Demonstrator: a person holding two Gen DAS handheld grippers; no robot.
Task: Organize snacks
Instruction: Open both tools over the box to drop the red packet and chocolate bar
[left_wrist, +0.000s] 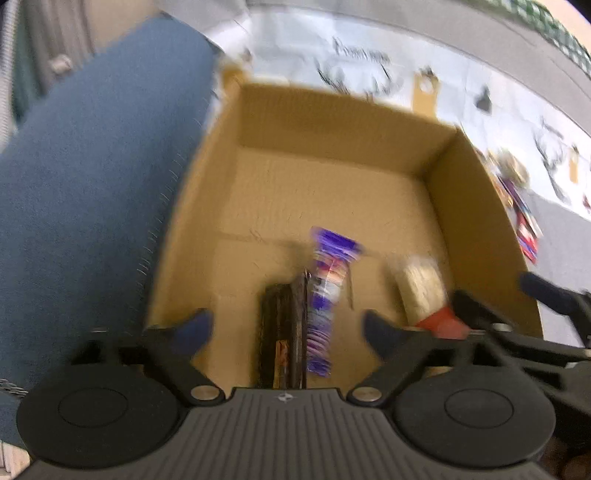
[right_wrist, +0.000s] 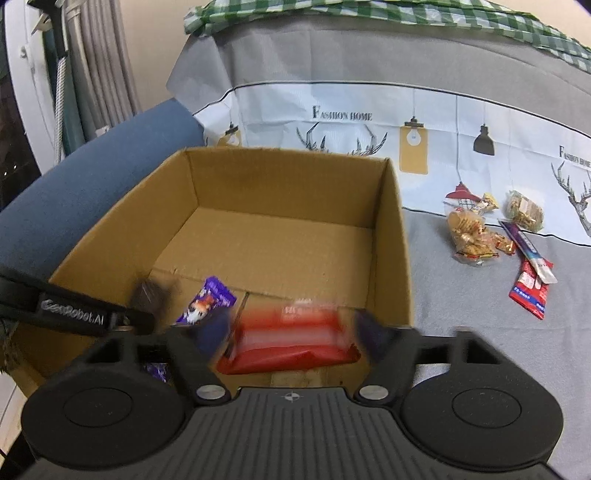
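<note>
Both hand-held grippers hang over an open cardboard box (right_wrist: 295, 229) with snacks on its floor.

The left hand-held gripper (left_wrist: 288, 328) is spread wide and holds nothing; a purple snack packet (left_wrist: 327, 291) and a dark bar (left_wrist: 282, 332) lie between its fingers on the box floor, blurred. The right hand-held gripper (right_wrist: 291, 328) is also wide open, with a red packet (right_wrist: 291, 343) lying below it, not pinched as far as the blur allows. The far half of the box floor is bare out to the 12 o'clock wall. Beyond the box's 3 o'clock wall, loose snacks (right_wrist: 472, 236) and a red wrapper (right_wrist: 528, 295) lie on the cloth-covered desk (right_wrist: 461, 332), well apart from the box. A blue cushion (left_wrist: 92, 184) presses along the 9 o'clock wall.
</note>
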